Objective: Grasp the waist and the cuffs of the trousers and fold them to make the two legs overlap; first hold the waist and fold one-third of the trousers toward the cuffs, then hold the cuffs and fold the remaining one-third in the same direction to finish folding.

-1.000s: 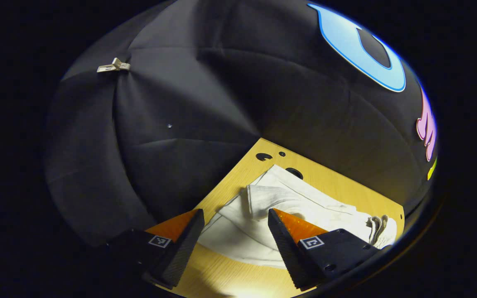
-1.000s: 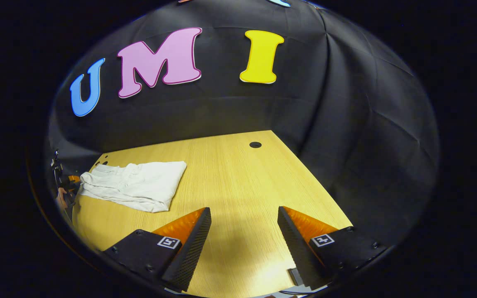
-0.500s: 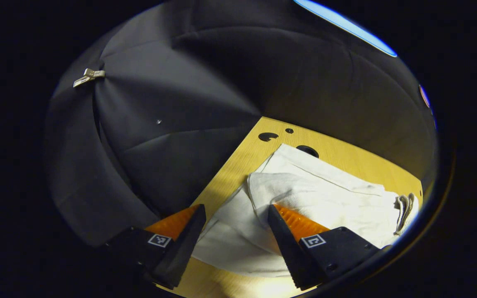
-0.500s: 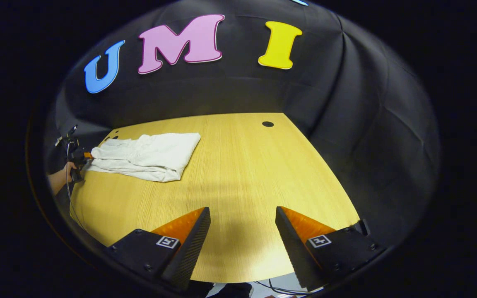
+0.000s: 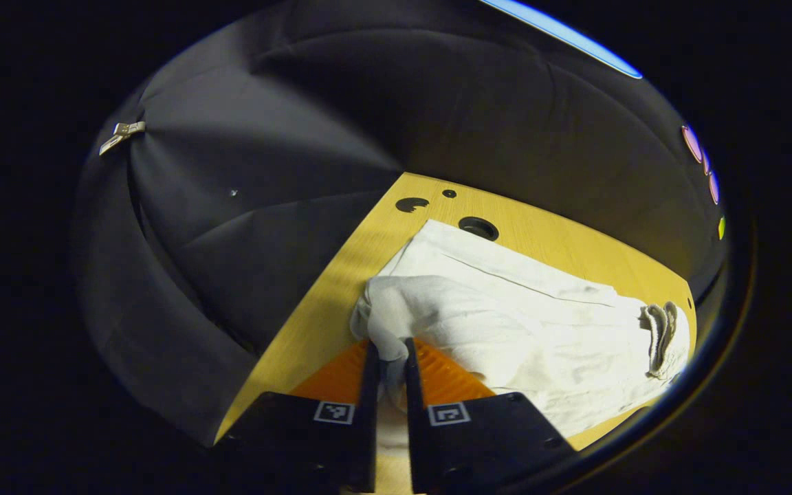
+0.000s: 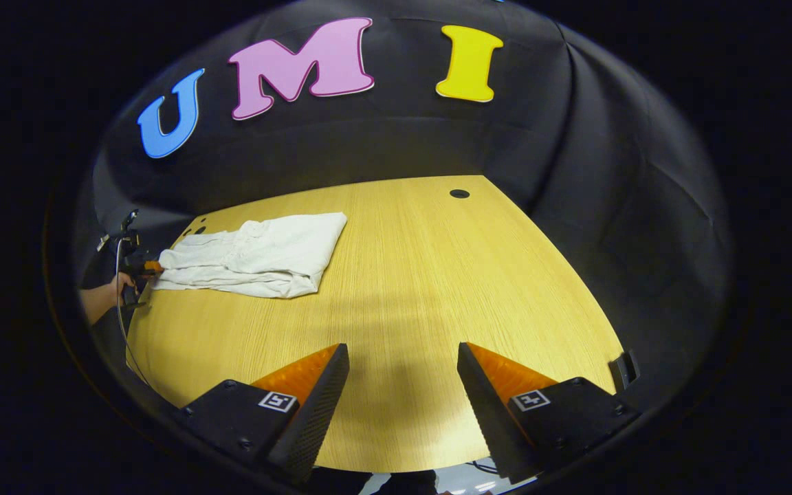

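Left gripper (image 5: 389,357): fingers pressed nearly together, pinching a bunched end of the white trousers (image 5: 526,323) right at the near table edge. Cloth is visibly squeezed between both fingers. Can't tell whether that end is the waist or the cuffs.

Beyond the pinch, the trousers lie as one long, fairly flat strip on the wooden table (image 5: 575,240), running toward its far-left corner by the cable holes. A small rolled lump sits at the strip's right end.

Progress, my read: legs look already overlapped, strip is narrow and layered. Neither of the thirds folds looks done yet. This grasp looks like the start of one.

Right gripper (image 6: 403,385): fingers spread wide, holding nothing, hovering over bare table well apart from the trousers (image 6: 258,254). Farther off at the left rim, a hand (image 6: 104,297) holds the left gripper (image 6: 145,267) against the trousers' end.
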`<state>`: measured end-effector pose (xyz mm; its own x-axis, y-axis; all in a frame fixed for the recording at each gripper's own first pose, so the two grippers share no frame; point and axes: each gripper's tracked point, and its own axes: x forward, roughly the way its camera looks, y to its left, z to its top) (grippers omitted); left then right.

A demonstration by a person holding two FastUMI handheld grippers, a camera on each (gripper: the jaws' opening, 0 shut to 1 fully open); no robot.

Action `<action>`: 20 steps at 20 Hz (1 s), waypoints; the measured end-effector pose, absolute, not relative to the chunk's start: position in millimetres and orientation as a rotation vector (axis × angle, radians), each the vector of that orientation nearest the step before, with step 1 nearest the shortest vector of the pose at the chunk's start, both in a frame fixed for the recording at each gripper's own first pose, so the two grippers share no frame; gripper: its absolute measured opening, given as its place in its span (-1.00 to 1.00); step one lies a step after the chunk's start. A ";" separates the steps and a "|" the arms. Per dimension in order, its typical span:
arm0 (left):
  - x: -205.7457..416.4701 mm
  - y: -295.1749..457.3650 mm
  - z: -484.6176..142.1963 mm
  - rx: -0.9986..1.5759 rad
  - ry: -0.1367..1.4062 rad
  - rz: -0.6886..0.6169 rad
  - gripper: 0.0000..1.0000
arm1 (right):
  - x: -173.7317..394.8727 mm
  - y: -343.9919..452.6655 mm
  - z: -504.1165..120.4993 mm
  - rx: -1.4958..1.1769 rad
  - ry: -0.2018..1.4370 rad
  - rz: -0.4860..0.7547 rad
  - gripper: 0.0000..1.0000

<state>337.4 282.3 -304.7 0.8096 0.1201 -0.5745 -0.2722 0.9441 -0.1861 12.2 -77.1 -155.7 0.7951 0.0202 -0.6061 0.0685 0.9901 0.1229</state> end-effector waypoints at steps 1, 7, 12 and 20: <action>334.4 278.2 -303.4 -0.270 0.604 0.206 -0.64 | 14.1 -81.8 -154.3 0.169 0.645 -0.041 0.94; 324.5 248.5 -292.6 -0.271 0.657 0.210 -0.88 | 13.5 -122.6 -150.4 0.274 0.607 -0.159 0.97; 316.9 214.5 -235.6 -0.266 0.564 0.166 -0.89 | 2.3 -153.2 -153.6 0.270 0.604 -0.191 0.98; 312.4 133.6 -146.5 -0.303 0.466 0.125 -0.89 | 8.1 -167.3 -141.5 0.179 0.570 -0.077 0.98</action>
<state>312.4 133.6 -146.5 0.8870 0.0495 -0.4592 -0.1868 0.9477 -0.2587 8.1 -167.3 -141.5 0.8396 -0.0233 -0.5428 0.1224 0.9815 0.1471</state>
